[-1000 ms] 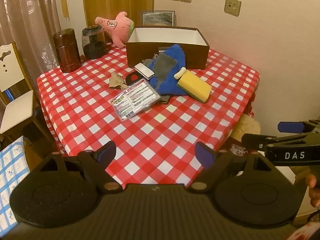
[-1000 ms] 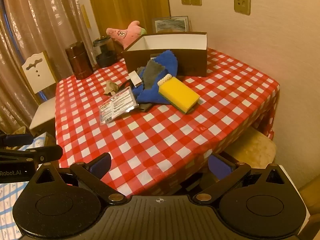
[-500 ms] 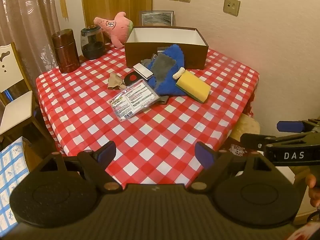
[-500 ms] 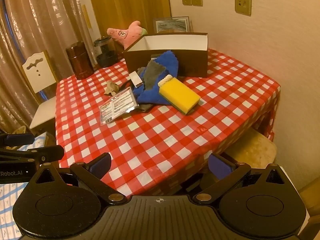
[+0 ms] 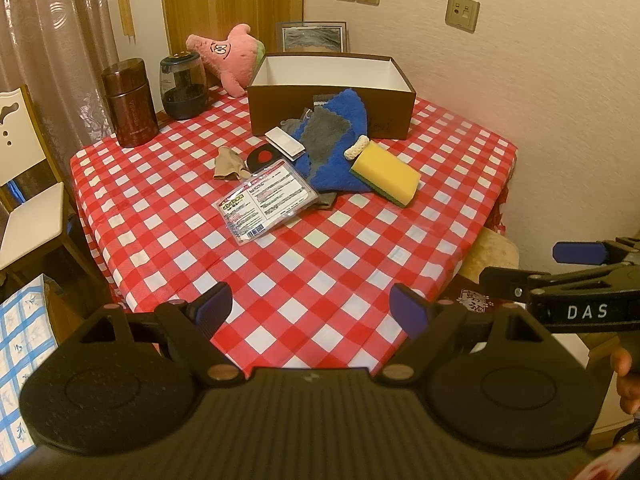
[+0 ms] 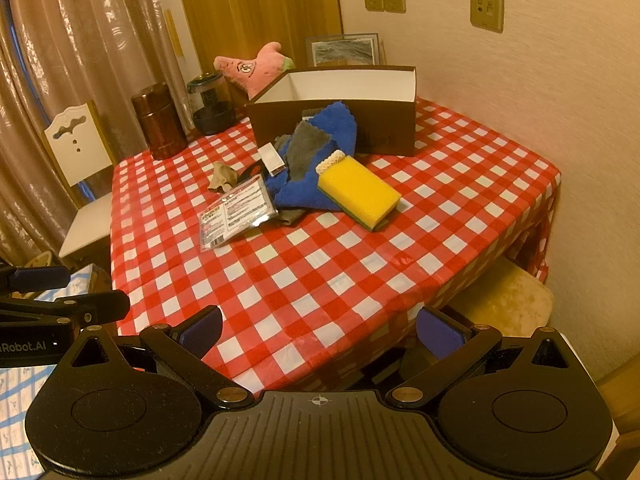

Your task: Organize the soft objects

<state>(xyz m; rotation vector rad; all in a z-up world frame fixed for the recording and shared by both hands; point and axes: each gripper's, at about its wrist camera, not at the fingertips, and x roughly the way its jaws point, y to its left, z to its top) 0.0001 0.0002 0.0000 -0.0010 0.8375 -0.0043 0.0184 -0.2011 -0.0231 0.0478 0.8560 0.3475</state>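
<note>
On the red checked table lies a pile: a yellow sponge, a blue and grey cloth, a printed packet and a beige fabric scrap. Behind them stands an open brown box with a white inside. A pink plush leans at the back. My left gripper and right gripper hover open over the near table edge, both holding nothing.
A brown canister and a dark jar stand at the back left. A white chair sits left of the table. A cushioned stool pokes out under the right edge. Wall at right.
Both views have shifted only slightly; the objects on the table lie as before and both grippers stay open.
</note>
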